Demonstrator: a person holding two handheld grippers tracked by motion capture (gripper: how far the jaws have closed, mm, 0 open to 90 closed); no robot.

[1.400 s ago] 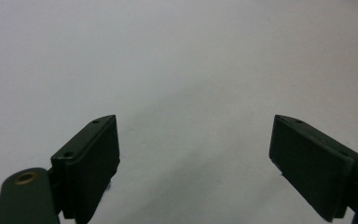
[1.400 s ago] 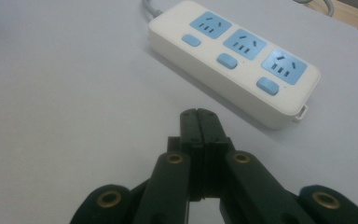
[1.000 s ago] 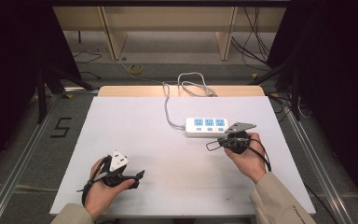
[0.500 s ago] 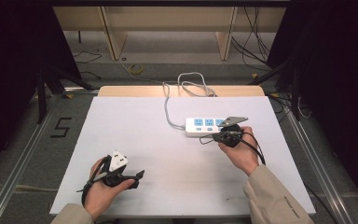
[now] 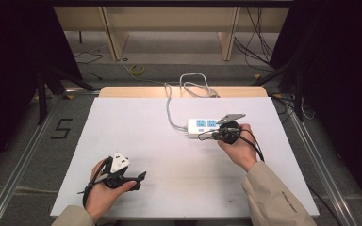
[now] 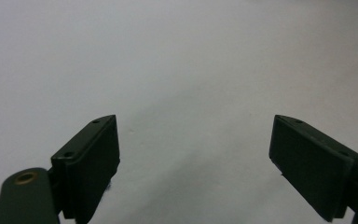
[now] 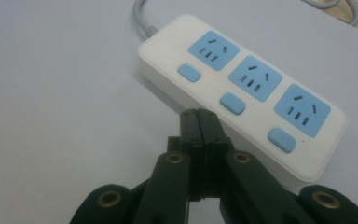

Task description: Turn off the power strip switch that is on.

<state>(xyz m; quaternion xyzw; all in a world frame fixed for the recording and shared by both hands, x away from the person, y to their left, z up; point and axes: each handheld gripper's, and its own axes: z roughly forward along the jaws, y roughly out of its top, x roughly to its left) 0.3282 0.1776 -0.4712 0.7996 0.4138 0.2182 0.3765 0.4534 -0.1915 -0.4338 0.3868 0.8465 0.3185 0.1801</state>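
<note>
Two tools: right tool [image 7: 200,122] closed, empty, beside power strip [image 7: 242,88] lying left-right; left tool [image 6: 196,163] wide open, empty.

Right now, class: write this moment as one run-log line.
left gripper: open, over bare table | right gripper: shut, empty, tips at power strip by middle switch | strip: flat, cable trailing back

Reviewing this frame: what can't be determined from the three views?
- High view: the right gripper and hand cover the power strip's right end.
- Right gripper view: whether the shut jaws touch the strip's middle switch.
- Both views: where the grey cable plugs in, beyond the table's far edge.
</note>
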